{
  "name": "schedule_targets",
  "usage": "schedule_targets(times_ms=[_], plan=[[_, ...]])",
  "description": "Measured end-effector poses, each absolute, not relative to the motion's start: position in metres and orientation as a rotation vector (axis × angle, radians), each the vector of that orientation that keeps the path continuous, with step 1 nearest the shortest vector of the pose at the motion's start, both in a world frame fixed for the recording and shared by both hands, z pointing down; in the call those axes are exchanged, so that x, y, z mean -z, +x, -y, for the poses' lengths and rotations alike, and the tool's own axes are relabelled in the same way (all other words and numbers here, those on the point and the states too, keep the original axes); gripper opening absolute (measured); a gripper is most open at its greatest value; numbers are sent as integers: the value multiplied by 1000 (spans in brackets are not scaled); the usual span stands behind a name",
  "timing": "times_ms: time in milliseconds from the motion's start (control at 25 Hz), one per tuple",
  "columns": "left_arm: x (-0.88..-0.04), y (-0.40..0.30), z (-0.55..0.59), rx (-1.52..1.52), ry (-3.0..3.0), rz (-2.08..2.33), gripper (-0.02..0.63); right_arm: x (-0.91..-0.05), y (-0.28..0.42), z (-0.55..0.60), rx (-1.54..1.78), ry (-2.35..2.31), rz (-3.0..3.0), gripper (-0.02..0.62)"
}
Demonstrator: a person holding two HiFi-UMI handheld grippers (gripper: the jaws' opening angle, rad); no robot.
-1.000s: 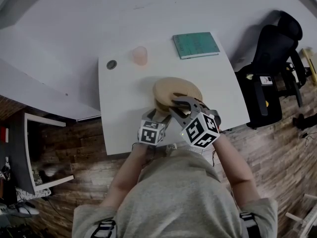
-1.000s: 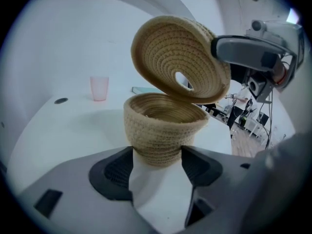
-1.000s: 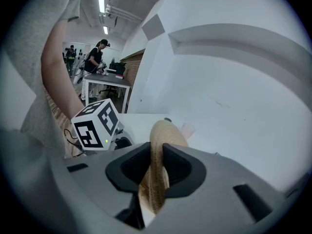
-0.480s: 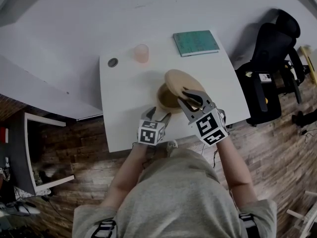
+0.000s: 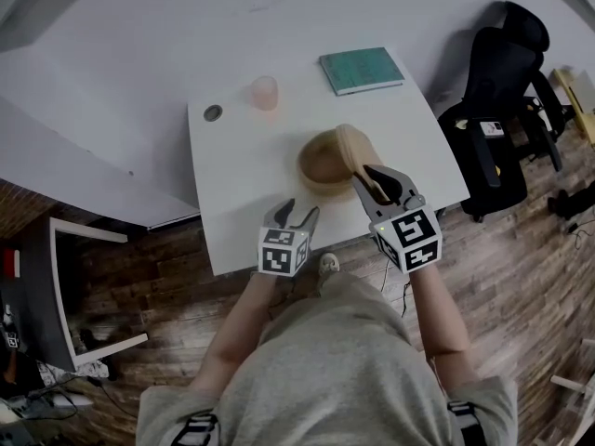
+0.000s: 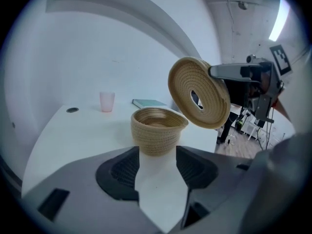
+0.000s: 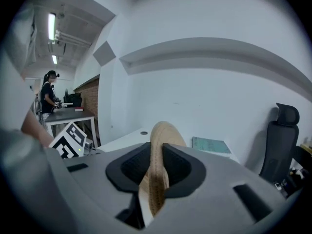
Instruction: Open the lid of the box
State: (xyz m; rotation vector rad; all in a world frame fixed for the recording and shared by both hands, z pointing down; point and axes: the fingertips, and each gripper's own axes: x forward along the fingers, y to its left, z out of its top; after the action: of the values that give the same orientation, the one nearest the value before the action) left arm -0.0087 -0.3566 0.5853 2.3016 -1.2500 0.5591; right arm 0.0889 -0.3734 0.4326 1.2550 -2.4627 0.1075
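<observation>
Your right hand-held gripper (image 5: 374,177) pinches the lid (image 5: 353,149) by its rim, holding it on edge just right of the open box (image 5: 323,163), mid-frame on the counter (image 5: 232,184). Your left hand-held gripper (image 5: 295,215), lower left of the box, holds nothing; its jaws have just been closing but stand apart

We seem to be in an office: a black swivel chair (image 5: 507,72) beside the white surface (image 5: 242,184), a second desk (image 7: 66,112), strip lights (image 7: 51,26) overhead, wood-plank floor (image 5: 521,258).
</observation>
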Motion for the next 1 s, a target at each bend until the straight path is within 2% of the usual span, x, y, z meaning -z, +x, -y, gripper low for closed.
schedule_targets(times_ms=[480, 800, 1000], plan=[[-560, -43, 291, -502, 2311, 1357, 95, -434, 87, 292, -320, 1447, 2530, 81], [-536, -68, 246, -406, 2306, 1421, 39, -441, 74, 237, -389, 1491, 2532, 81], [-522, -72, 216, -346, 2319, 1407, 25, -440, 64, 206, -397, 1497, 2547, 81]])
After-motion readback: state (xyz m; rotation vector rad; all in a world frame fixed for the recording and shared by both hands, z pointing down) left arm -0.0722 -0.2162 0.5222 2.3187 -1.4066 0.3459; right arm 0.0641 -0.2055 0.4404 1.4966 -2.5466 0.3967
